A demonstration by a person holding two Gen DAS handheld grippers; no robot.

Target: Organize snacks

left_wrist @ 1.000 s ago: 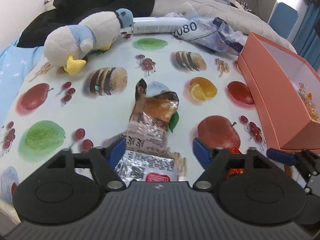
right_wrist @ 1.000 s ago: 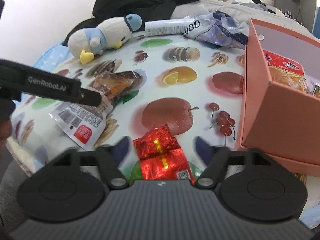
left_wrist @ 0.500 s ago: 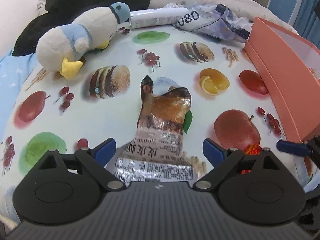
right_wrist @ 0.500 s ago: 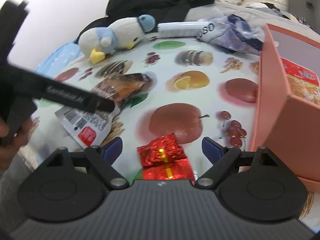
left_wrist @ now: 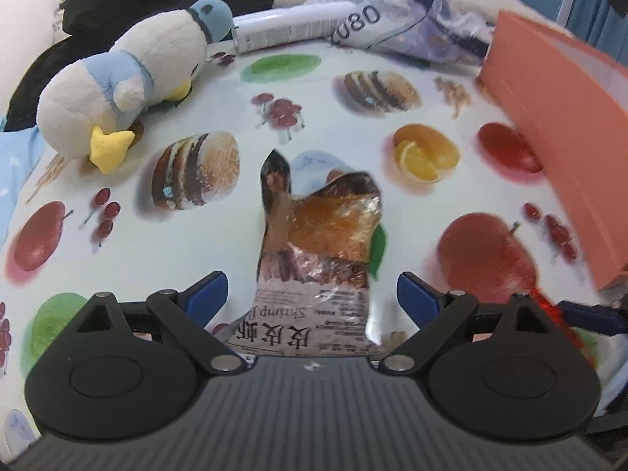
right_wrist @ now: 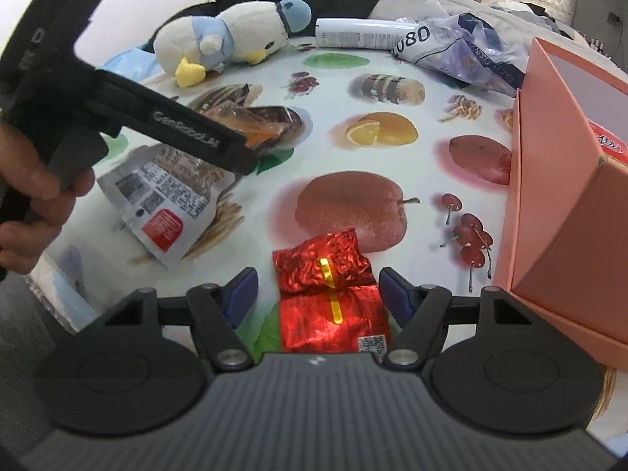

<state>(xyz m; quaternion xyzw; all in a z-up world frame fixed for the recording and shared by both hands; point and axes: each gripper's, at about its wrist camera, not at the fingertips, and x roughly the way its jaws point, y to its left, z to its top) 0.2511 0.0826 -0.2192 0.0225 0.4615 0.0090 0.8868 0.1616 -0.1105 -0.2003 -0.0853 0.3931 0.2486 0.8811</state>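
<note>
- left gripper (left_wrist: 312,294): matte black ribbed housing; two round black discs at 8 and 4 o'clock; silver pivot screws; blue pads (left_wrist: 208,292)
- right gripper (right_wrist: 318,288): same black build; dark blue pads (right_wrist: 241,288)
- white lettering "GenRobot.AI" on left gripper's black arm
- bare hand (right_wrist: 29,192), no sleeve visible

The left claw (left_wrist: 312,298) has come down over the shrimp snack packet (left_wrist: 318,274), its blue pads spread wider and clear of the wrapper on both sides. The right claw (right_wrist: 318,294) has just been closing around the red foil packet (right_wrist: 329,294), the pads now just beside its crumpled edges, contact unclear. The packets themselves lie unmoved on the surface.
</note>
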